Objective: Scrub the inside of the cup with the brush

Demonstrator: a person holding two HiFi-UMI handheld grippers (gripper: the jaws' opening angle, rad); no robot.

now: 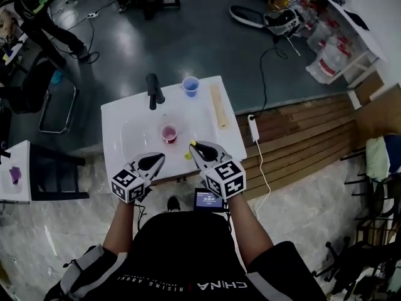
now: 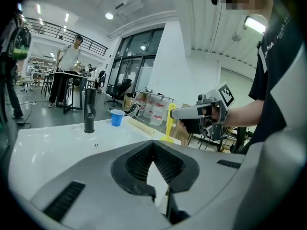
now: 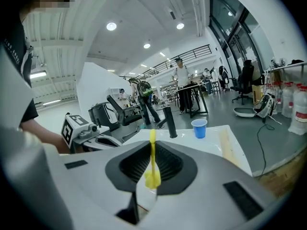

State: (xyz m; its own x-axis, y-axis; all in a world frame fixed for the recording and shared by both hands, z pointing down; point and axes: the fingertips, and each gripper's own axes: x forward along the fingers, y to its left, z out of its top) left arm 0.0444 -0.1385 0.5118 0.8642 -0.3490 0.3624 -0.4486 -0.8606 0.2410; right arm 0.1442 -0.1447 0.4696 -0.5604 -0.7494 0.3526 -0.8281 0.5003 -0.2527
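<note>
Cup (image 1: 169,133): pink, upright in the white sink (image 1: 125,116), frame centre.
Brush (image 3: 152,150): yellow, right of cup, apart.
Right gripper (image 1: 195,147): jaws clamped on brush handle.
Left gripper (image 1: 157,160): jaws pressed together, empty, below-left of cup.

Bright, even light from ceiling lamps (image 3: 111,26); fisheye warp, dark rims in 2 gripper views.

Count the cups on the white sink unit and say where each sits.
2. A blue cup stands at the back edge, right of the black faucet; a pink cup sits in the basin. None seems hidden.
</note>
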